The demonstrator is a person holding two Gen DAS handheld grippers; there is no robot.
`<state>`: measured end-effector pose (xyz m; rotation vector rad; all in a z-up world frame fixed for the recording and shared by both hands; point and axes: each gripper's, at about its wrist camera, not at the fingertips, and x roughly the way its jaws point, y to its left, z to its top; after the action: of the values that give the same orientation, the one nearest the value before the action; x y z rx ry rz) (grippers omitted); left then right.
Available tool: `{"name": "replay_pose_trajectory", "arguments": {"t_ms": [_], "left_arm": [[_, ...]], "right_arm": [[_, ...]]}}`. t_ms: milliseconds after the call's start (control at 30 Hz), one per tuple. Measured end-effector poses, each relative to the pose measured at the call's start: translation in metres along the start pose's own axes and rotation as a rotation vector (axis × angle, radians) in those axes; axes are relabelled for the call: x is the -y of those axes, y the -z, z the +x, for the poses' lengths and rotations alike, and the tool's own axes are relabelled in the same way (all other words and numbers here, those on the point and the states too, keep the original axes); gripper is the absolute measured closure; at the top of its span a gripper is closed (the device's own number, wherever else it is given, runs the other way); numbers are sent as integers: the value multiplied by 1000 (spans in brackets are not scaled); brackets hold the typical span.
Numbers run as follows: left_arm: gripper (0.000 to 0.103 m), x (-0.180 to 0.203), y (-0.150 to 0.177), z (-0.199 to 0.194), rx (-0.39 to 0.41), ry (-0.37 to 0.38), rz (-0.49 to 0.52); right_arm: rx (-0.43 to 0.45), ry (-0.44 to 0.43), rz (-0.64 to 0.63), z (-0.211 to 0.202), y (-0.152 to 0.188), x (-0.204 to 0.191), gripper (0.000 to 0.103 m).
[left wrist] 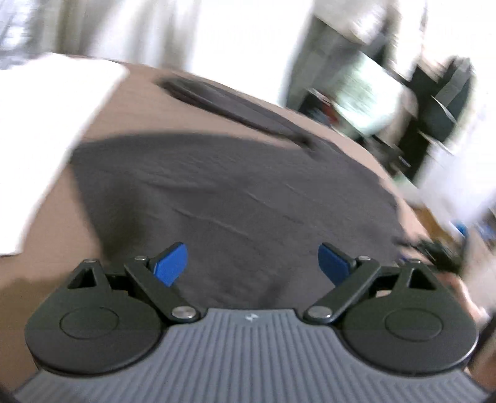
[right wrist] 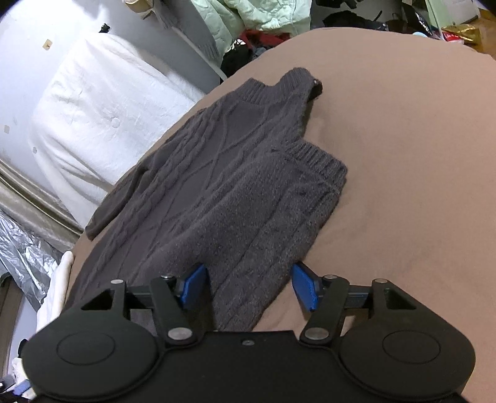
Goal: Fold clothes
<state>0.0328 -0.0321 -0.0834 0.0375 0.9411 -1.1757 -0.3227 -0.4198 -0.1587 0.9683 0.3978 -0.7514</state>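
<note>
A brown bed (right wrist: 403, 155) fills most of both views, and everything here is placed against it. At its far left side stands a white quilted cushion (right wrist: 93, 124), upright against the wall; past its far end lies a heap of pale green and dark clothing (right wrist: 248, 18). On the bed itself, left of its middle, lies the dark grey cable-knit sweater (right wrist: 223, 173) — flat, collar toward the far end, one sleeve reaching out to the bed's left edge, the other side folded in over the body so that a ribbed cuff rests on top. The left wrist view is blurred, yet shows the same grey knit (left wrist: 232, 201) spread on the bed. The right claw (right wrist: 248, 286) hangs over the sweater's near edge, blue pads apart with the knit between them but not pinched. The left claw (left wrist: 252, 263) also stands wide apart above the fabric — holding nothing.
</note>
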Motion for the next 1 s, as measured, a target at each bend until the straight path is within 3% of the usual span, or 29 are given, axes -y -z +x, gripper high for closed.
{"name": "replay_pose_trajectory", "arguments": {"t_ms": [33,100,267,367,467,567,700,867,900,933,1000], "left_arm": [[10,6,3,9,-61,38,25],[10,18,14,35,-227,55,99],[13,40,35,75,-385,-112,289],[57,42,38,78,-378,-133,324],[78,42,33,71,-335,-108,325],[83,39,28,58,-281,-43,279],[85,41,24,45,-223,62,236],[85,38,19,41,-190,119,182],[85,36,18,41,-190,114,166],[84,33,17,43,-193,110,150],[83,28,16,45,-198,103,119]], "right_arm": [[11,11,-4,-2,1,0,57],[17,115,-55,-4,1,-6,91],[133,229,-260,-20,1,-39,93],[207,232,-326,-31,-2,-56,94],[244,230,-359,-37,-8,-63,95],[271,228,-377,-42,-13,-66,99],[220,197,-315,-42,-17,-47,99],[125,177,-228,-31,-11,-29,90],[115,198,-213,-28,-8,-26,81],[105,219,-199,-25,-6,-24,61],[95,266,-137,-19,1,-15,40]]}}
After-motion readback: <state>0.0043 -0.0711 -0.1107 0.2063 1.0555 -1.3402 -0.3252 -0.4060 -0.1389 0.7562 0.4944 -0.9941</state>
